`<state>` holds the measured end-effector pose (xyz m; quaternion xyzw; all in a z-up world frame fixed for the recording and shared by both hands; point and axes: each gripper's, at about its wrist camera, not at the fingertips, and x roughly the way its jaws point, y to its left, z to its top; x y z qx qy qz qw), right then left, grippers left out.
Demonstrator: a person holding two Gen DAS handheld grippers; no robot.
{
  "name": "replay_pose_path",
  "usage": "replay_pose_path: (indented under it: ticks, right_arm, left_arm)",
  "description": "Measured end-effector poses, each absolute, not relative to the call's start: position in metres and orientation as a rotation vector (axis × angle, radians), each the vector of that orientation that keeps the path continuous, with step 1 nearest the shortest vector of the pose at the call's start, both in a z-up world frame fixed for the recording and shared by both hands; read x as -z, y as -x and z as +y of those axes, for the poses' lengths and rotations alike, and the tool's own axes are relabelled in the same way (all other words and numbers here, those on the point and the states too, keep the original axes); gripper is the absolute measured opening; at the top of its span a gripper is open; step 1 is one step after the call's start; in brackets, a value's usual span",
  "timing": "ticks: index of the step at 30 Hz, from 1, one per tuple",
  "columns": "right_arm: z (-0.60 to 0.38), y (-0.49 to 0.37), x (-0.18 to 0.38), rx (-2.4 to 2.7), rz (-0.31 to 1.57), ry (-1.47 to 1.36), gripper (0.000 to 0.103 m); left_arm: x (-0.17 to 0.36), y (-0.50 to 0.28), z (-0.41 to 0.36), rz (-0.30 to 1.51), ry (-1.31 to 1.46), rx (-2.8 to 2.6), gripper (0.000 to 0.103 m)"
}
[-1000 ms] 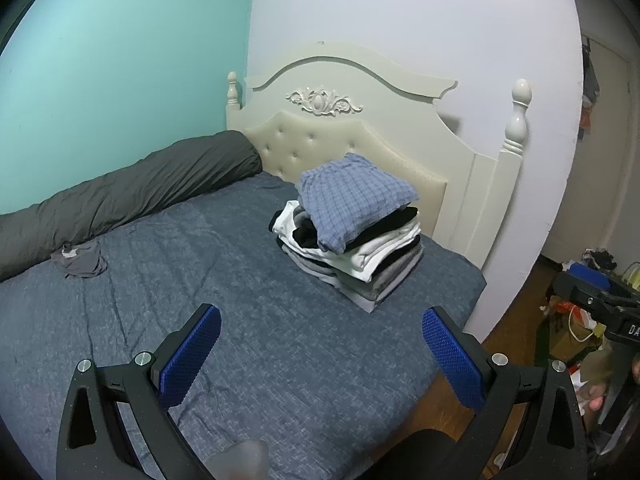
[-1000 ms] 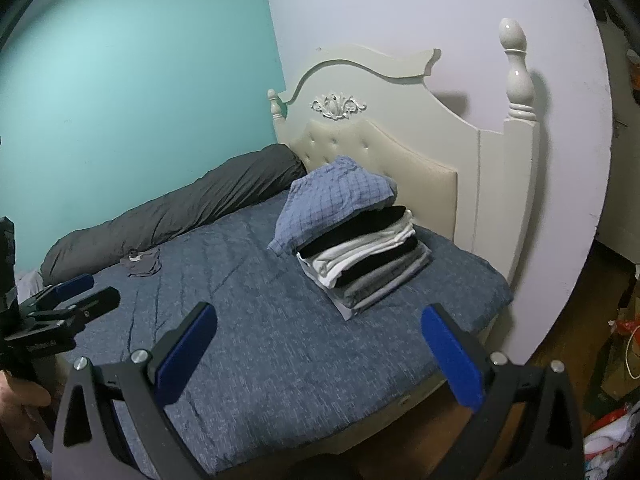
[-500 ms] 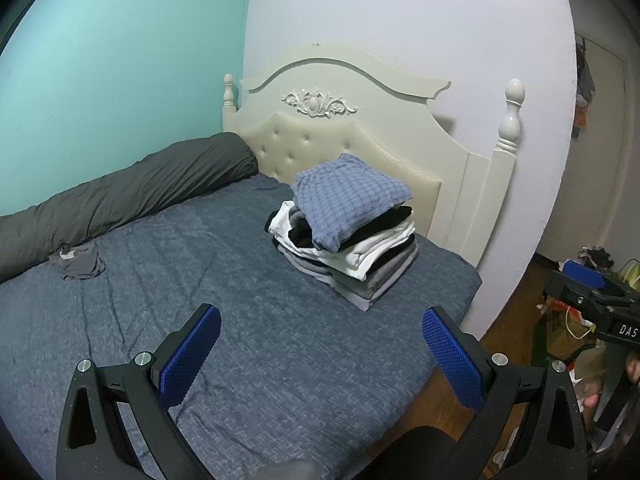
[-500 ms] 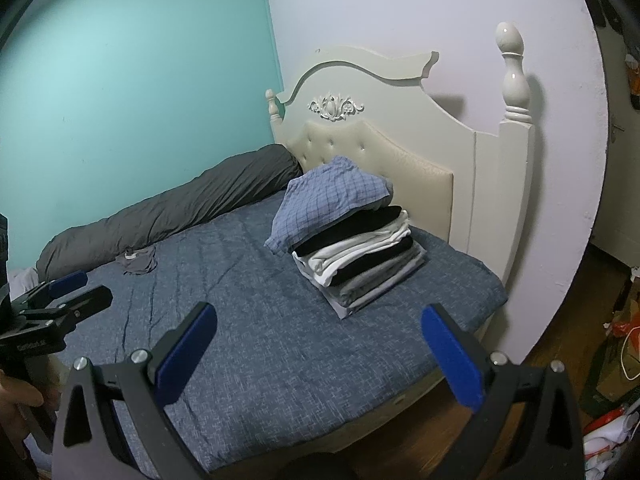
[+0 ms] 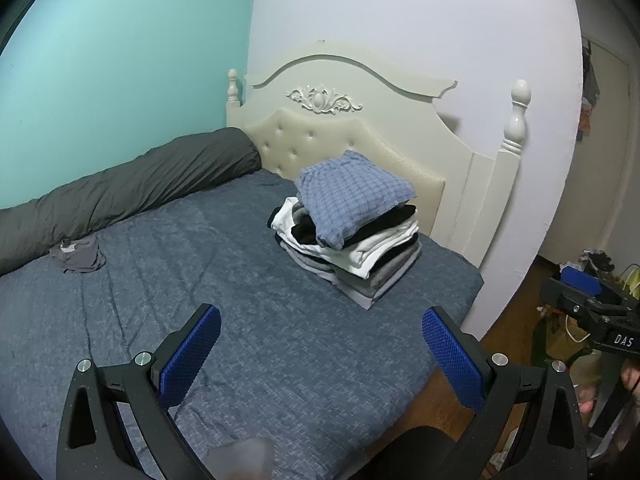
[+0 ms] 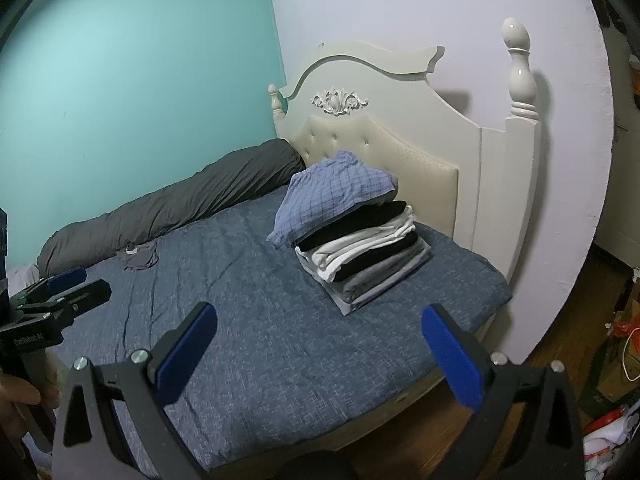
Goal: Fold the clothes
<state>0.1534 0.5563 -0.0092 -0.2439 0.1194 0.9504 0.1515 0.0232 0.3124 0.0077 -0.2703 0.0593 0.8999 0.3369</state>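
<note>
Clothes: folded stack (image 5: 352,232) by the headboard, 1 grey garment (image 5: 78,254) loose near the bolster. Both hand-held grippers, left (image 5: 320,356) and right (image 6: 318,354), gape empty. Reaching across could topple the overhanging checked top piece.

Right gripper (image 6: 320,322): jaws wide apart, blue pads empty, held above the near part of the bed.
Left gripper (image 6: 66,286): seen at the left edge, held by a hand (image 6: 16,394); jaw gap unclear.
Bed (image 6: 280,340): blue-grey cover, lightly creased.
Stack of clothes (image 6: 362,256): folded, near the headboard (image 6: 400,128); blue checked garment (image 6: 332,196) on top, overhanging.
Small grey garment (image 6: 138,256): unfolded, beside the grey bolster (image 6: 180,208).
Floor (image 6: 568,312): wood, clutter at right.
</note>
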Motion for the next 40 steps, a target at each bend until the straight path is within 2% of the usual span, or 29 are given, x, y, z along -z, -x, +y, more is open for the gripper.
replay_pose_path:
  ticks: [40]
  right_arm:
    - [0.5564,-0.1504,0.0115,-2.729,0.332,0.704,0.103]
  left_arm:
    - [-0.006,-0.0237,0.3143,0.157,0.694,-2.347,0.103]
